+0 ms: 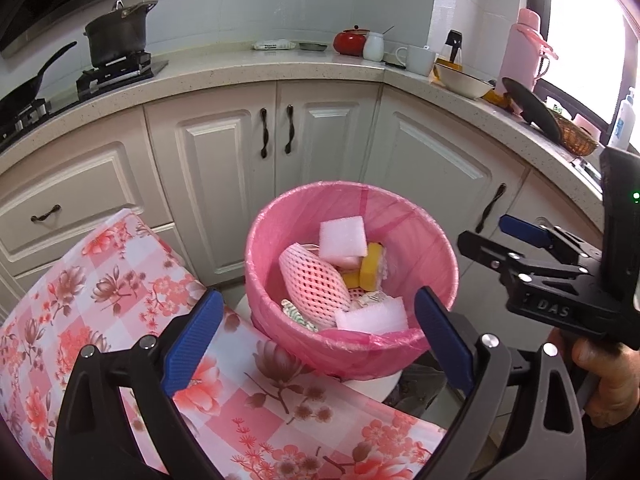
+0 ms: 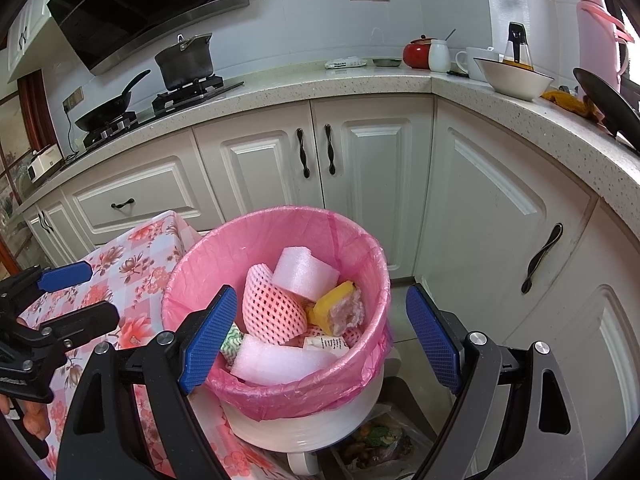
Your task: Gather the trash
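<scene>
A white trash bin with a pink liner (image 1: 352, 360) (image 2: 280, 392) stands at the edge of a floral tablecloth (image 1: 120, 280). Inside lie white foam blocks (image 1: 344, 236) (image 2: 304, 268), a pink net fruit sleeve (image 1: 316, 284) (image 2: 272, 308), a yellow sponge (image 1: 370, 266) (image 2: 334, 306) and paper scraps. My left gripper (image 1: 318, 296) is open just above the bin's near rim, nothing between its blue pads. My right gripper (image 2: 322, 292) is open too, straddling the bin's near right rim, and holds nothing. Each gripper shows in the other's view: the right gripper (image 1: 492, 236), the left gripper (image 2: 80, 296).
White cabinets (image 1: 224, 176) and a speckled L-shaped counter (image 2: 500, 120) close in behind and to the right. On the counter are a stove with a pot (image 2: 186, 60) and a pan, a white bowl (image 2: 514, 78) and a pink thermos (image 1: 522, 48). A bag of scraps (image 2: 376, 444) lies below the bin.
</scene>
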Motion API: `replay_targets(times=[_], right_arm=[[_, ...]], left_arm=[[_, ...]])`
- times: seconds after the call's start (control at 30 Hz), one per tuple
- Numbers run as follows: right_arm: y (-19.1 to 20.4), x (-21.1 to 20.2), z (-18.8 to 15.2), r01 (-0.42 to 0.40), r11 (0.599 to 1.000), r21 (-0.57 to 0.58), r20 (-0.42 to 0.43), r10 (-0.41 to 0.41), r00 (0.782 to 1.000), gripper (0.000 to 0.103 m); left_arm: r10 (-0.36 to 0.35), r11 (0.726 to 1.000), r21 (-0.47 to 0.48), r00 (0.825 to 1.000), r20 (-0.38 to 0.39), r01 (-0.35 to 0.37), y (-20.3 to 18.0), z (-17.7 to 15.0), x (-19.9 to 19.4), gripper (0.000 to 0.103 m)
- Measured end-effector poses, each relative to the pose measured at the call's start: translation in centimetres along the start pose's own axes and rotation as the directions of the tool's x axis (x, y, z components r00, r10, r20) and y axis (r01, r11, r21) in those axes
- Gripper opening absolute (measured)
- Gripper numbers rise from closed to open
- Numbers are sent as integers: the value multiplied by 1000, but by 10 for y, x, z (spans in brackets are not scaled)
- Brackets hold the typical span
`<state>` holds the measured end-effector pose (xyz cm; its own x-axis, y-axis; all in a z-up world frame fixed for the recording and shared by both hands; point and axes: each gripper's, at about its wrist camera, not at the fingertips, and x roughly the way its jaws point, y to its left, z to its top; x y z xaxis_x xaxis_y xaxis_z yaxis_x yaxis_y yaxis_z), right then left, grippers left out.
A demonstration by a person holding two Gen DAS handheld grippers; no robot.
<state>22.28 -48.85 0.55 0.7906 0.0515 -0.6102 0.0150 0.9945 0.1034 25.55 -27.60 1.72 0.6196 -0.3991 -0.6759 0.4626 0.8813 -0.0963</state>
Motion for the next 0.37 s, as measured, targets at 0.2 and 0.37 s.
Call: replay_targets(times=[0.2,0.37], right_arm=[[0,0,1,0,1000,-3,0,0,1000,82],[0,0,1,-1,1000,-2,0,1,1000,82]], left_arm=[[2,1000,14,1000,-10,-1,-2,0,0,96],[3,1000,9,1000,-11,-3,-2,-1,0,96]])
